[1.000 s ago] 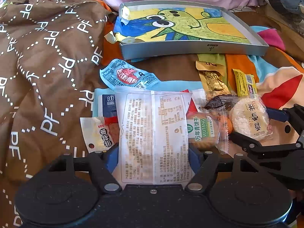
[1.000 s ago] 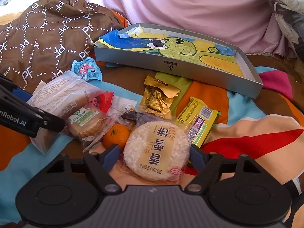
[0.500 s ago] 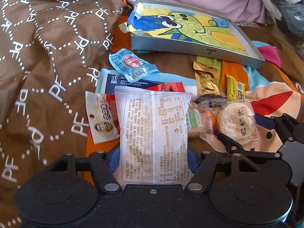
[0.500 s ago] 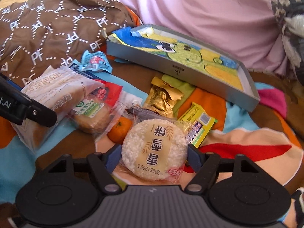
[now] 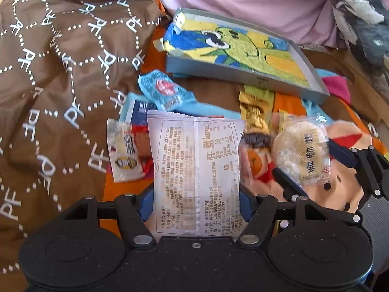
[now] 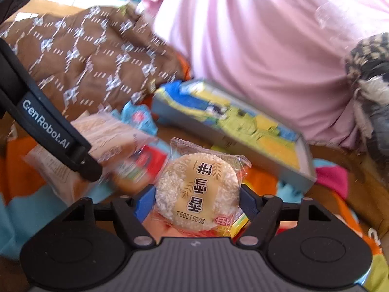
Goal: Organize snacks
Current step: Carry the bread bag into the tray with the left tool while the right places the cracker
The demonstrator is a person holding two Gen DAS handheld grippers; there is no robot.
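Snacks in crinkled wrappers: left gripper (image 5: 195,204) clamps a flat white packet (image 5: 195,170); right gripper (image 6: 194,203) pinches a round rice cake (image 6: 198,191). Shallow grey tray (image 5: 313,71) lies at one o'clock.

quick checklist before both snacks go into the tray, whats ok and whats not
1. Left gripper clamped on the white printed packet: ok, blue pads press both edges.
2. Right gripper clamped on the round rice cake: ok, held between both pads.
3. Grey tray in view and within the path ahead: ok.
4. Room in the tray: ok, only the cartoon liner shows inside.
5. Nothing dangling from either held packet: cannot tell, the view under them is blocked and blurred.
6. Loose snacks left on the bedding, such as the blue sachet: not ok, several remain outside the tray.
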